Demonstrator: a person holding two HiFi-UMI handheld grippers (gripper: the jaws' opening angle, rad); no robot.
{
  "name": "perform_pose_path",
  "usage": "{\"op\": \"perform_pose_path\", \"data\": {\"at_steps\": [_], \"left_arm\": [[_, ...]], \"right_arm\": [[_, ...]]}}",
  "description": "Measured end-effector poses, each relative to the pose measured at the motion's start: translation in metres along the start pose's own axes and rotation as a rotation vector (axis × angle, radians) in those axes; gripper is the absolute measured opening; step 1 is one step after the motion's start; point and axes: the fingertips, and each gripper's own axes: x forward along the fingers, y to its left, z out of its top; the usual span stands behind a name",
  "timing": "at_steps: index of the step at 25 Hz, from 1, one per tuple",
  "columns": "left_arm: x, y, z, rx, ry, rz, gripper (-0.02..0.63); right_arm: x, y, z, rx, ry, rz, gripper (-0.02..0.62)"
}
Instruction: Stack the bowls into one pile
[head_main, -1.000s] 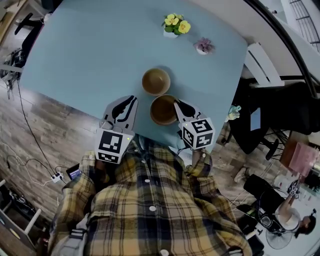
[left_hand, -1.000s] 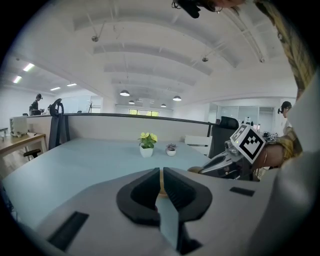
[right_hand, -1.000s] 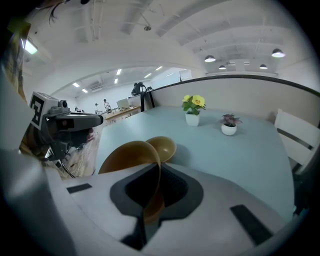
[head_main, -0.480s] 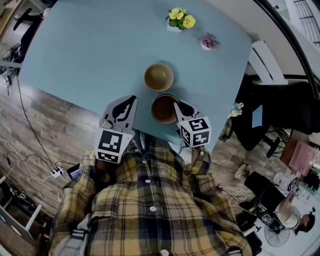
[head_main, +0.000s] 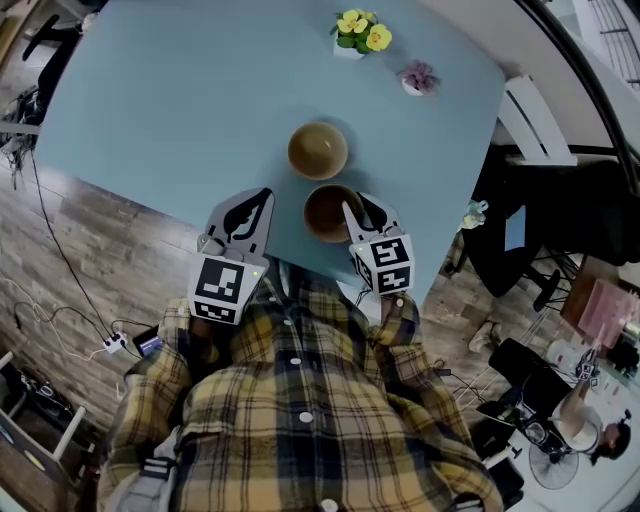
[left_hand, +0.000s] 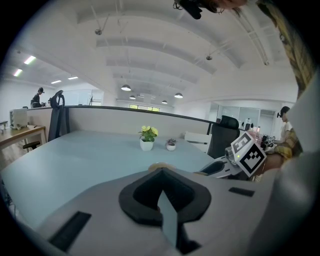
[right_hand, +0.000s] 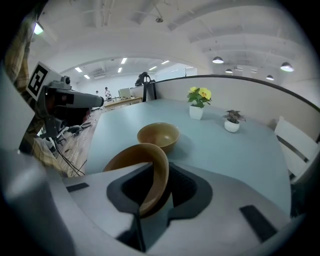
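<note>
- We keep the left gripper (head_main: 264, 197) clenched with nothing in it, above the near edge of the table (head_main: 170, 90), to the left of both bowls.
- The jaws of our right gripper (head_main: 355, 206) have just been opening. The rim of the near bowl (head_main: 326, 213) stands between them, and they do not press it.
- The near bowl is just beside the far bowl (head_main: 317, 150), and the two are not stacked.

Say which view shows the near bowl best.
Right gripper view: the near bowl fills the foreground, rim between the right hand-held gripper's jaws, which have just been opening. Head view shows it small, from above. Left gripper view: a tan sliver, unclear which bowl.
</note>
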Motion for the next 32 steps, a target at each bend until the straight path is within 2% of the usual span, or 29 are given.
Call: {"op": "perform_pose_path", "data": {"at_steps": [7,18,24,26,32], "left_arm": [[-0.002,0.006,-0.001,-0.001,-0.005,0.003,-0.011],[0.003,0.013,0.003,0.030,0.006,-0.017,-0.009],[0.031,0.012,0.009,0.085,0.034,-0.067,0.029],[0.044,0.012,0.010,0.108,0.046,-0.088,0.044],[0.082,0.016,0.010,0.165,0.104,-0.128,0.108]], "right_arm": [[0.000,0.003,0.005,-0.064,-0.030,-0.042,0.147],[-0.026,0.000,0.032,-0.041,-0.114,-0.092,0.161],[-0.061,-0.008,0.054,-0.048,-0.188,-0.146,0.161],[-0.074,-0.010,0.056,-0.026,-0.214,-0.170,0.161],[-0.114,-0.018,0.056,0.150,-0.340,-0.231,0.161]]}}
